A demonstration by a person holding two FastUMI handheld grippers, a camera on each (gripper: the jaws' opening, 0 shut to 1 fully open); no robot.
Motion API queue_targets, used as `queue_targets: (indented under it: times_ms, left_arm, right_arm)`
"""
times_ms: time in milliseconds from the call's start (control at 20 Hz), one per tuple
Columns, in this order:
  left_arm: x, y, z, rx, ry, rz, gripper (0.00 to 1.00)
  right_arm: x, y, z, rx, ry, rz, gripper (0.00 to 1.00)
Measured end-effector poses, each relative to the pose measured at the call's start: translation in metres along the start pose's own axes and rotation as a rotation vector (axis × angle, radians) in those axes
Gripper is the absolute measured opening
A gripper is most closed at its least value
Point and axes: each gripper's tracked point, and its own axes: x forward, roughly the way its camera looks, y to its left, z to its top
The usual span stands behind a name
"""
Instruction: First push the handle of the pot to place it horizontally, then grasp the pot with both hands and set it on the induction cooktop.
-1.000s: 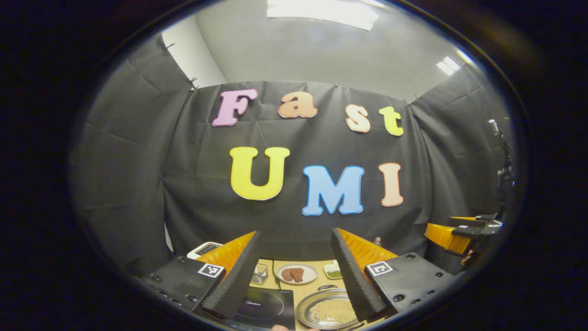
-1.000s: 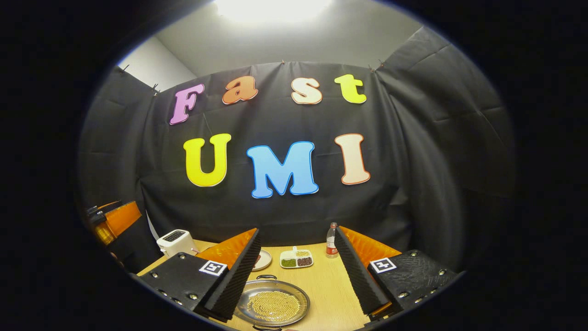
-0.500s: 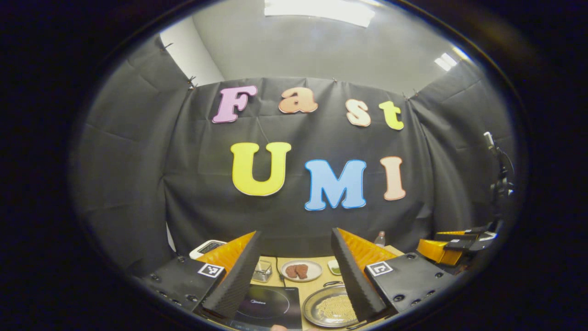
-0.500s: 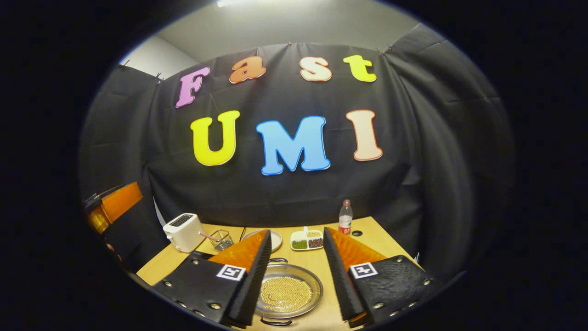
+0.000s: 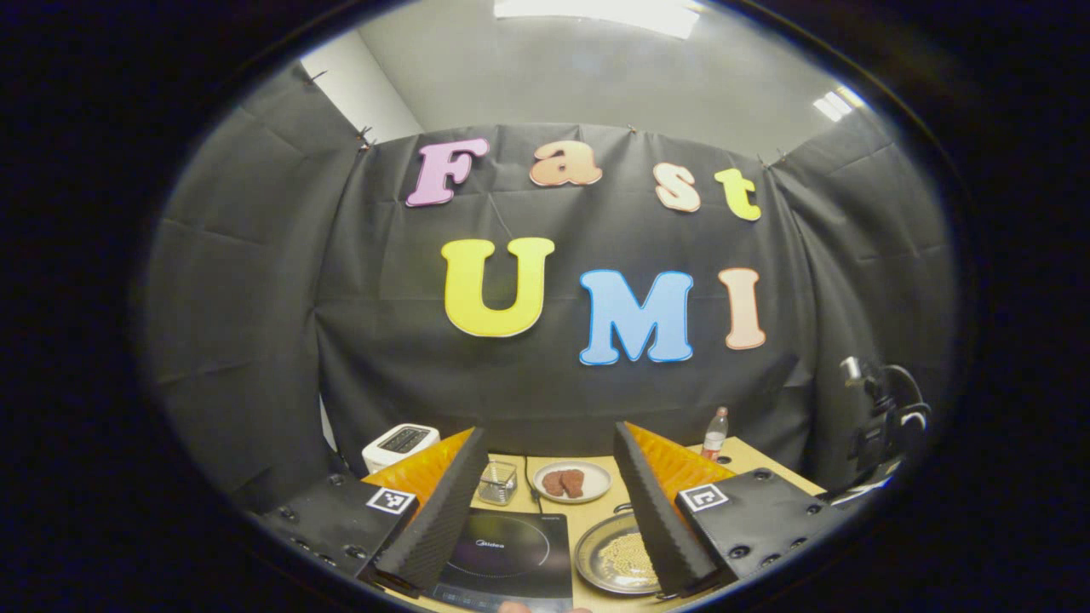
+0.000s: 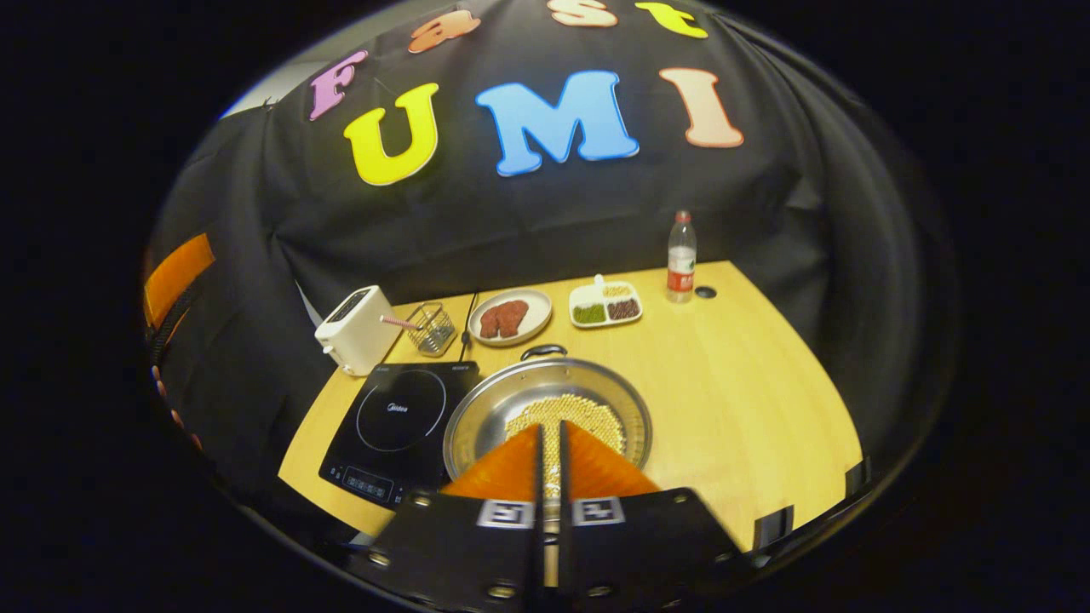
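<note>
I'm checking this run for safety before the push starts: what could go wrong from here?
The pot holds loose yellow grains; a hard shove on its far handle could spill them. The pot nearly touches the induction cooktop, so pushing might knock it. The right gripper, jaws nearly closed, hovers over the pot and could bump the rim.

A staged kitchen corner inside a cloth-walled booth: a wooden table (image 6: 749, 375) carries a cooktop (image 6: 400, 426), with a toaster (image 6: 353, 328) at ten o'clock and a plate of meat (image 6: 509, 317) at twelve.
</note>
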Motion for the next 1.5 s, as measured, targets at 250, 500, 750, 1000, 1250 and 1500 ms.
queue_targets:
  times_ms: [250, 500, 750, 1000, 1250, 1500]
  left_arm:
    - [-0.001, 0.005, -0.012, 0.001, 0.022, 0.009, 0.97]
    - [-0.003, 0.016, -0.013, -0.001, 0.027, 0.031, 0.99]
    - [-0.009, 0.027, -0.02, -0.003, 0.044, 0.057, 0.99]
    - [-0.012, 0.037, -0.024, 0.013, 0.057, 0.081, 0.97]
    - [-0.012, 0.039, -0.029, 0.013, 0.068, 0.088, 0.97]
    - [-0.009, 0.031, -0.025, 0.015, 0.065, 0.078, 0.96]
  right_arm:
    - [0.006, 0.025, -0.056, 0.054, 0.226, 0.108, 0.05]
    - [0.02, 0.053, -0.102, 0.128, 0.382, 0.217, 0.05]
    - [0.028, 0.064, -0.127, 0.159, 0.468, 0.24, 0.04]
    - [0.04, 0.061, -0.139, 0.214, 0.505, 0.211, 0.05]
    - [0.064, 0.063, -0.146, 0.286, 0.51, 0.187, 0.01]
    - [0.064, 0.049, -0.145, 0.285, 0.505, 0.174, 0.01]
